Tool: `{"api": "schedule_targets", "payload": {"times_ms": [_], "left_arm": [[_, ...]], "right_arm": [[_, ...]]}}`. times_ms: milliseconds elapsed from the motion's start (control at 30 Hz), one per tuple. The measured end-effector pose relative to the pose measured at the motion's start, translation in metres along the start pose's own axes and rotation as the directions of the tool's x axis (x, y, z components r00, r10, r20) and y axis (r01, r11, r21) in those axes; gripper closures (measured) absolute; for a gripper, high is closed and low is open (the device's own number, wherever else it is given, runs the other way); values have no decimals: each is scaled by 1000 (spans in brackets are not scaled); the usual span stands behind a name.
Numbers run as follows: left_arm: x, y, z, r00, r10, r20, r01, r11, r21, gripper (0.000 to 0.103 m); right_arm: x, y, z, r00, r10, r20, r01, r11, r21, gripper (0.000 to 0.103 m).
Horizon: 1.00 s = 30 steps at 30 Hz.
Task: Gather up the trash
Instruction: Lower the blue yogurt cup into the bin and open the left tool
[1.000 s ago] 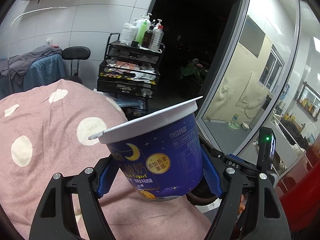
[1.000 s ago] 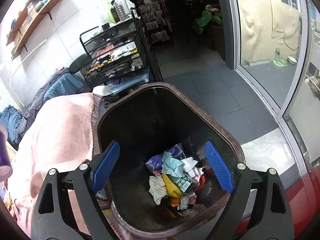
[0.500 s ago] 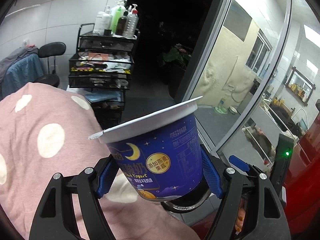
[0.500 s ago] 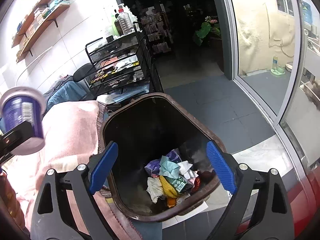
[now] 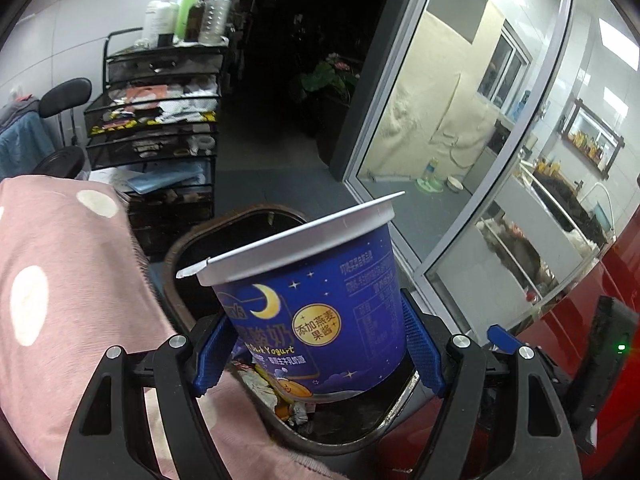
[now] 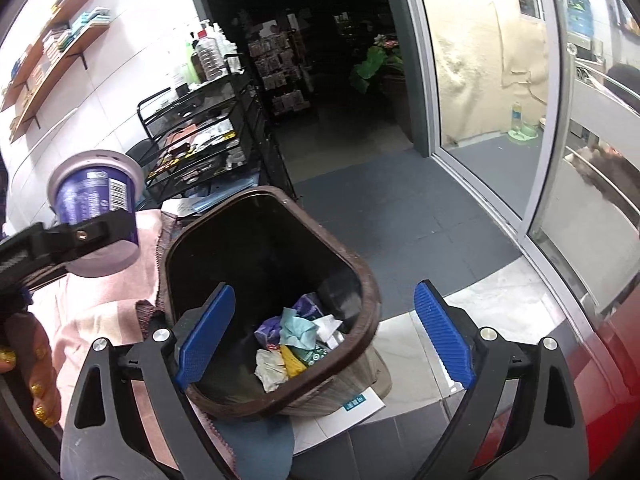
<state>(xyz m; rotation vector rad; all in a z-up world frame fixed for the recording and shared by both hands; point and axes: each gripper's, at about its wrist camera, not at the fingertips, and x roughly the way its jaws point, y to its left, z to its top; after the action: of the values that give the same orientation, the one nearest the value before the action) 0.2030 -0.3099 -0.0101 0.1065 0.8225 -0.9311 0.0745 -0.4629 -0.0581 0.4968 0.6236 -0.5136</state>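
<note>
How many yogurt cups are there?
1. The yogurt cup is clamped between the blue pads of the left gripper, held up beside the brown trash bin. More cups could be buried under the crumpled trash inside the bin.

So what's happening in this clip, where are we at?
A person is collecting trash with two handheld grippers. The left gripper is clamped on a blue yogurt cup, held near the rim of a brown bin that already contains crumpled wrappers. The right gripper is open and empty above the bin.
</note>
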Motion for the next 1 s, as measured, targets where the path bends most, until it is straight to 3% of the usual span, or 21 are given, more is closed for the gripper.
{"api": "schedule_targets", "payload": {"times_ms": [100,200,333,733,1000], "left_arm": [[9,-3,-1,1000,5,-27,-5,1000,12,27],[8,-3,-5,1000,18,-24,-18,1000,12,14],[1,-4,-9,999,39,9,-39,999,22,8],[-54,-2,-22,983,116,145,-126,990,59,6],[-106,8,-43,952,180,248,-193,981,26,6]], "right_arm": [[-2,-5,-1,1000,-5,-1,5,1000,4,13],[-1,-7,-2,1000,-8,-3,8,1000,7,13],[-1,-9,-3,1000,-10,-6,10,1000,7,13],[-9,5,-7,1000,-7,23,8,1000,-20,12],[-30,35,-13,994,27,108,-16,995,-96,10]]}}
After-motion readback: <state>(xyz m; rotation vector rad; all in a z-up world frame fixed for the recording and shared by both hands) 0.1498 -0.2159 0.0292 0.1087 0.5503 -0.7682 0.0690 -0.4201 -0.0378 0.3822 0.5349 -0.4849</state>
